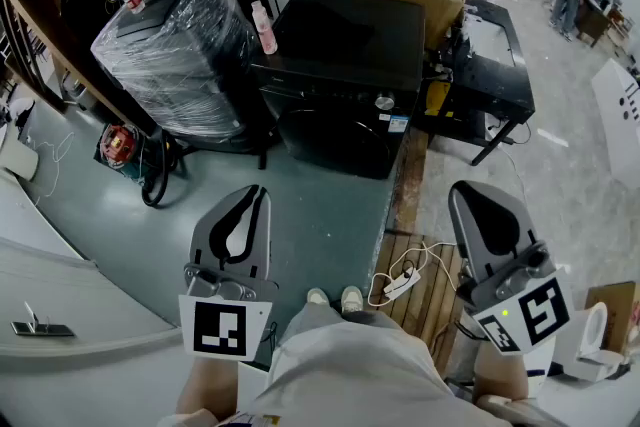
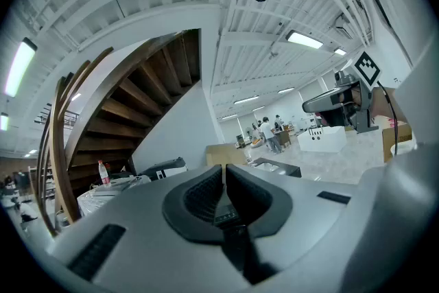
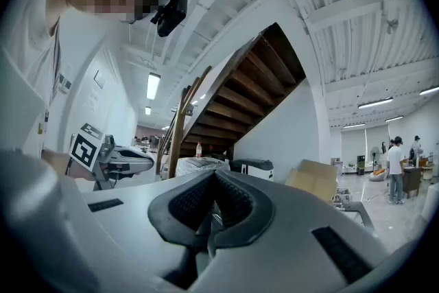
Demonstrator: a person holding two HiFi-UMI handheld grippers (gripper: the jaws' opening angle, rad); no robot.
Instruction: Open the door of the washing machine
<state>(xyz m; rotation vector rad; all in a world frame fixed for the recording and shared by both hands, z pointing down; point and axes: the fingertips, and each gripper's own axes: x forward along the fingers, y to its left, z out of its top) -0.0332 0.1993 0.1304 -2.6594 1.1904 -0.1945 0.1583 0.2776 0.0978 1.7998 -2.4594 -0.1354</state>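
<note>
Left gripper (image 1: 258,200) sits at seven o'clock, right gripper (image 1: 462,193) at five, both level and aimed toward twelve, jaws pressed together (each empty).

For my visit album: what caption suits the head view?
Person facing a closed black washing machine, left tongs and right tongs both shut, empty, held short of it.

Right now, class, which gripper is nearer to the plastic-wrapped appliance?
Left. In the head view the left gripper hangs below the plastic-wrapped appliance; the right gripper is far off to its right.
</note>
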